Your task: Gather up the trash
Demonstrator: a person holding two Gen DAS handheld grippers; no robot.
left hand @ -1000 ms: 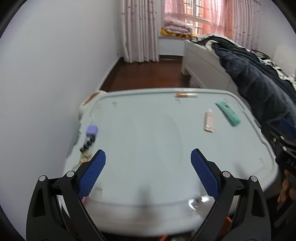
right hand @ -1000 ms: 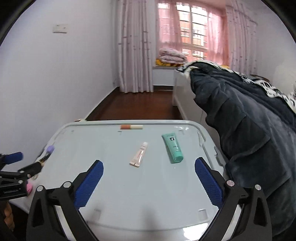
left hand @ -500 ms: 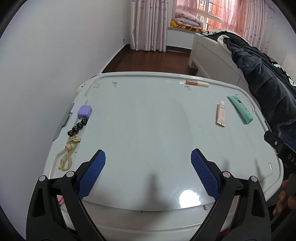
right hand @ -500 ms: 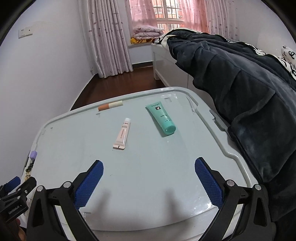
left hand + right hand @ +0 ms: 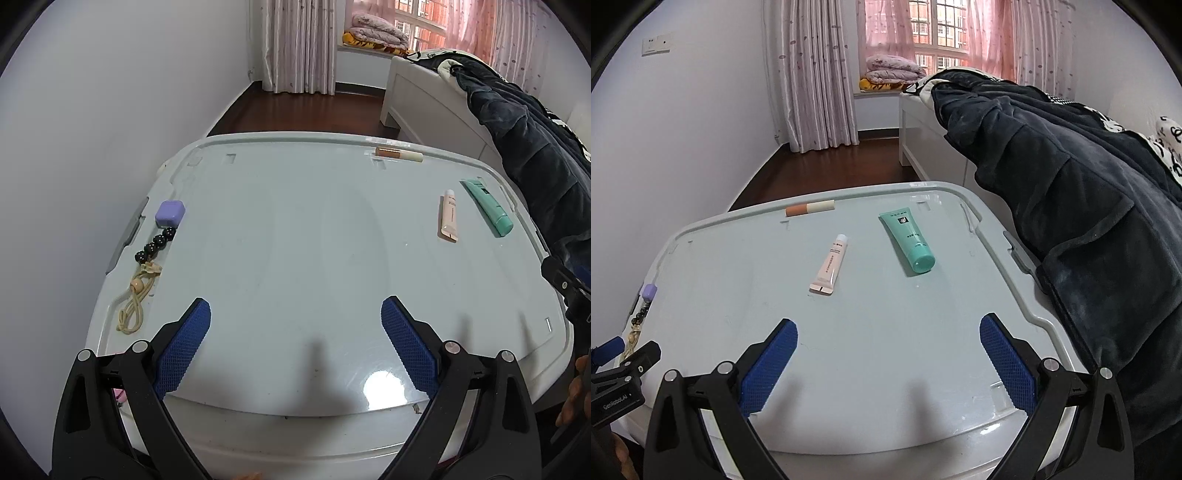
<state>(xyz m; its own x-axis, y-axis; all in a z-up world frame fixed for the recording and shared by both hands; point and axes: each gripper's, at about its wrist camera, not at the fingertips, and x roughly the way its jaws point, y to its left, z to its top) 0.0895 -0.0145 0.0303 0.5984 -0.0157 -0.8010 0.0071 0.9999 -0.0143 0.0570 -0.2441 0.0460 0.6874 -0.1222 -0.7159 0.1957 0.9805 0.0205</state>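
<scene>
At the bottom of the left wrist view the left gripper (image 5: 295, 339) hangs spread wide and empty over the near edge of a pale grey storage-box lid (image 5: 295, 240). At the bottom of the right wrist view the right gripper (image 5: 888, 354) is likewise released, jaws well apart with nothing between them, above the same lid's near part.

Left of the left gripper's left finger, in the lower left of that frame, lies a beige cord loop (image 5: 135, 302); just beyond it a short string of black beads (image 5: 155, 242), then a small purple case (image 5: 170, 213) touching the beads' far end. All three sit along the lid's left edge.

In the right wrist view, ahead of the right gripper and a little left of centre, a pink-white tube (image 5: 829, 265) lies flat, well apart from the fingers. To its right lies a teal tube (image 5: 908, 236), cap toward the camera. Farther off, by the lid's far rim in the upper middle, lies an orange-and-cream stick (image 5: 809, 208).

A dark blanket (image 5: 1071, 192) drapes over the bed at the right of the frame.
</scene>
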